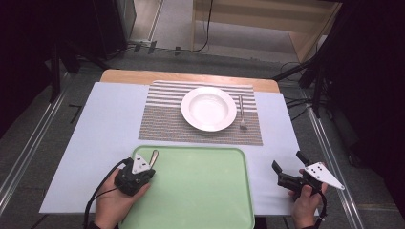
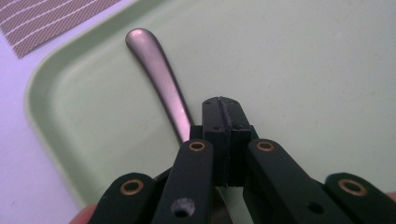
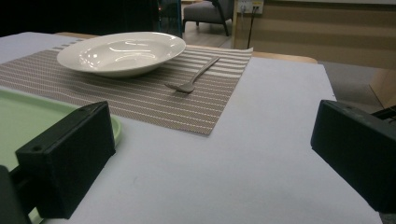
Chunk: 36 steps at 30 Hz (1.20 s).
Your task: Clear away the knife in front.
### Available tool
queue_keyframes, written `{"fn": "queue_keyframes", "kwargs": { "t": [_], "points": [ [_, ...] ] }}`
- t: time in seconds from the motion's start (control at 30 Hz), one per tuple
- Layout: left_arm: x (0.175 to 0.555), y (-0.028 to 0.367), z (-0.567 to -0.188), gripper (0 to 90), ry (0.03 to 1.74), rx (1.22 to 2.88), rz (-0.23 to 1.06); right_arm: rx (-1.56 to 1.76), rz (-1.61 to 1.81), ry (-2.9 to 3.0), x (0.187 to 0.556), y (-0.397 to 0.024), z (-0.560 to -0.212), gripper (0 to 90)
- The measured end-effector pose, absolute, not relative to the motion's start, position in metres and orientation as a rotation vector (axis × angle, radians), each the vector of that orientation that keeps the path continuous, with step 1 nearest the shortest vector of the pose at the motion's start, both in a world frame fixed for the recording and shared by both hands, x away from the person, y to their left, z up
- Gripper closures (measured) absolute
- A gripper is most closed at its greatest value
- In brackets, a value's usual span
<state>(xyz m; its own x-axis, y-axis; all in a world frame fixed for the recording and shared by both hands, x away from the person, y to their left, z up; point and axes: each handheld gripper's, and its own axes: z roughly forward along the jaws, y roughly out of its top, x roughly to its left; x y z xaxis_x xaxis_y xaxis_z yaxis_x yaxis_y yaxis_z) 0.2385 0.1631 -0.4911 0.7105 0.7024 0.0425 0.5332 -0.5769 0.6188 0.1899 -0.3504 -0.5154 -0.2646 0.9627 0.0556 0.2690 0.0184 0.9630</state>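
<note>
A metal utensil lies in the near-left corner of the green tray (image 1: pixel 200 191); its rounded handle (image 2: pixel 154 65) points toward the tray's corner, and its other end is hidden under the gripper. My left gripper (image 2: pixel 222 105) has its jaws pressed together over the utensil's neck, seemingly pinching it just above the tray floor. From above, the left gripper (image 1: pixel 149 168) sits low on that corner with the handle (image 1: pixel 154 157) sticking out past it. My right gripper (image 1: pixel 288 161) rests open on the white table right of the tray, with nothing between its pads (image 3: pixel 65 158).
A white deep plate (image 1: pixel 208 109) sits on a striped placemat (image 1: pixel 162 119) beyond the tray, with a fork (image 1: pixel 242 112) to its right. In the right gripper view the plate (image 3: pixel 121 51) and fork (image 3: pixel 194 79) lie ahead. Table edges drop to the floor at both sides.
</note>
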Motion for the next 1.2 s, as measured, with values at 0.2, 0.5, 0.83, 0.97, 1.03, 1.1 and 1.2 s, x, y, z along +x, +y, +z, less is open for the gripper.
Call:
{"fn": "queue_keyframes", "kwargs": {
  "t": [0.2,0.5,0.83,0.97,1.03,1.1,1.2],
  "points": [
    [0.240,0.181,-0.492,89.4,0.967,2.286,0.310,1.293,1.276,1.612,0.190,-0.350,-0.516,0.0],
    [0.240,0.191,-0.492,89.4,0.975,2.271,0.324,1.289,1.263,1.611,0.191,-0.349,-0.516,0.0],
    [0.238,0.209,-0.483,61.8,0.936,2.060,0.292,1.286,1.257,1.617,0.192,-0.349,-0.515,0.0],
    [0.238,0.210,-0.479,42.1,0.945,2.018,0.337,1.287,1.256,1.620,0.192,-0.348,-0.515,0.0],
    [0.237,0.211,-0.477,34.0,0.946,1.978,0.343,1.286,1.256,1.622,0.192,-0.348,-0.515,0.0],
    [0.237,0.215,-0.476,26.9,0.941,1.949,0.333,1.285,1.256,1.621,0.192,-0.348,-0.515,0.0],
    [0.238,0.222,-0.475,11.5,0.912,1.914,0.300,1.283,1.253,1.624,0.192,-0.348,-0.515,0.0]
  ]
}}
